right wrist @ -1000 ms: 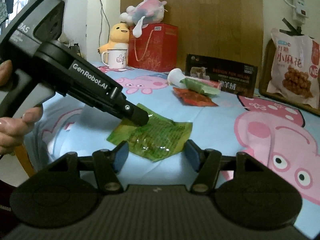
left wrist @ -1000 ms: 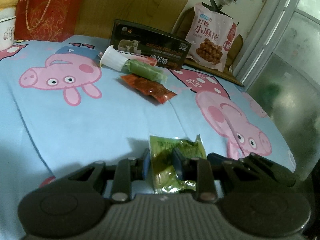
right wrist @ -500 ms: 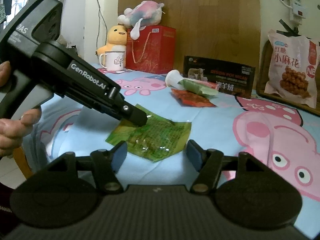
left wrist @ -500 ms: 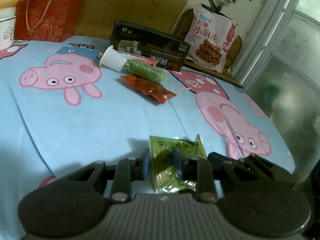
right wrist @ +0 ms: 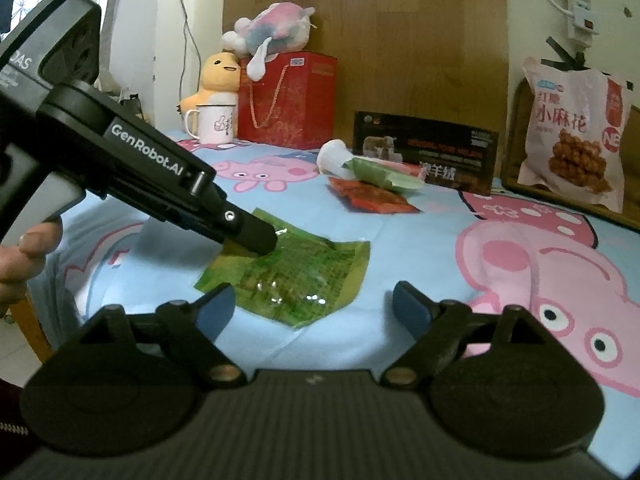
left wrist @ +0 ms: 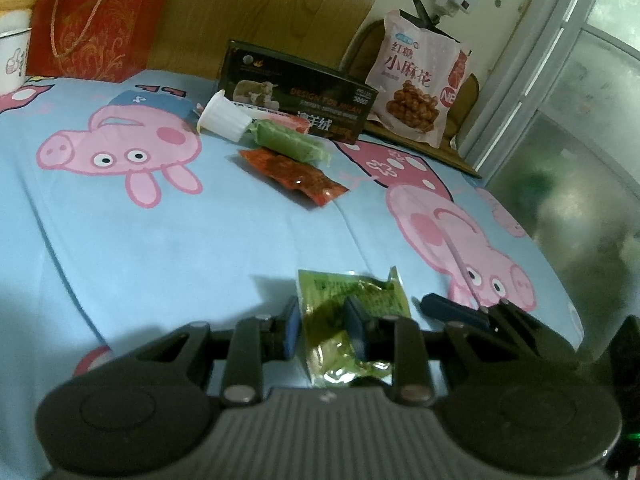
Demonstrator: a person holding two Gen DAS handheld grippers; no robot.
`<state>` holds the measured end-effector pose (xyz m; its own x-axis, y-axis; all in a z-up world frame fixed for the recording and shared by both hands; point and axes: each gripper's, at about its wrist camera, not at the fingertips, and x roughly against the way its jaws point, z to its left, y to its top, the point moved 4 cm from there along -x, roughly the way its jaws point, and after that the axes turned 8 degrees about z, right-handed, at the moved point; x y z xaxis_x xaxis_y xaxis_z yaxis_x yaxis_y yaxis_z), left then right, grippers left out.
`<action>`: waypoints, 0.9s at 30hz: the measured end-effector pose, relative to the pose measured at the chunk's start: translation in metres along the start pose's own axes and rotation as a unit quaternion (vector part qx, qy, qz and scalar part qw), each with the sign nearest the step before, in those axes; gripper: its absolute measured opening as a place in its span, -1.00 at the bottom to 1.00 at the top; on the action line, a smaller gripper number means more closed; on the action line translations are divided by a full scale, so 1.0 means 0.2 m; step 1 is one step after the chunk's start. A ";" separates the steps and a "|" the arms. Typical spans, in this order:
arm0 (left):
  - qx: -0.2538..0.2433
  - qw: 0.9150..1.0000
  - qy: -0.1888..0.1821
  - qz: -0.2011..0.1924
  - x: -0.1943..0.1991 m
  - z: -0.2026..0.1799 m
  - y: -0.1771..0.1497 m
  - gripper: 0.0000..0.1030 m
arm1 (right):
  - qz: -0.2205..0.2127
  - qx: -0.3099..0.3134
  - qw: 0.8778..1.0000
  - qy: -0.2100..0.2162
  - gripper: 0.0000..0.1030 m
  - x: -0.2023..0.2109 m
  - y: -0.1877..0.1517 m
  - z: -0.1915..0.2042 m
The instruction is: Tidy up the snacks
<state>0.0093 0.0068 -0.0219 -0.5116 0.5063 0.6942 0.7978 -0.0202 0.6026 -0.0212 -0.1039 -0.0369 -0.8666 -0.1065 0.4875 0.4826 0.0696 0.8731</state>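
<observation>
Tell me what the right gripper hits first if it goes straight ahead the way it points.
Probably the green packet, lying just ahead of the open right gripper and held at one end by the left gripper. Depth is uncertain; a higher path could pass over it.

The left gripper [left wrist: 325, 330] is held low over the bed, pointed toward the far side, and its two blue-padded fingers [left wrist: 291, 332] are drawn in close together, clamped on the near edge of a green snack packet [left wrist: 352, 320]. In the right wrist view, the left gripper [right wrist: 256, 240] is seen slanting down from the upper left, its black tip pressed onto the same packet [right wrist: 296, 276]. The hand [right wrist: 24, 256] wrapped around its handle is partly seen at the left edge. The right gripper [right wrist: 312, 306] is held just behind the packet, with its fingers [right wrist: 212, 306] spread wide apart and nothing gripped between them.
</observation>
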 end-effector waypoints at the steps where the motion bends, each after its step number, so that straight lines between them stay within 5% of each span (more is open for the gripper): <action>1: -0.001 1.000 0.000 0.000 0.00 0.00 0.00 -0.53 | 0.001 0.002 1.000 0.003 0.71 0.00 0.00 0.00; 14: -0.007 1.000 -0.005 -0.001 0.00 -0.02 -0.01 -0.42 | -0.003 0.018 1.000 0.020 0.46 0.00 0.01 0.03; 27: 0.009 1.000 -0.027 -0.005 0.01 -0.02 -0.05 -0.47 | -0.005 0.019 0.999 0.036 -0.02 0.02 0.01 0.04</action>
<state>-0.0008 0.0046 -0.0247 -0.5024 0.5528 0.6649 0.7979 0.0001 0.6028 -0.0251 -0.0971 -0.0326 -0.8595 -0.1791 0.4787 0.4670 0.1055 0.8779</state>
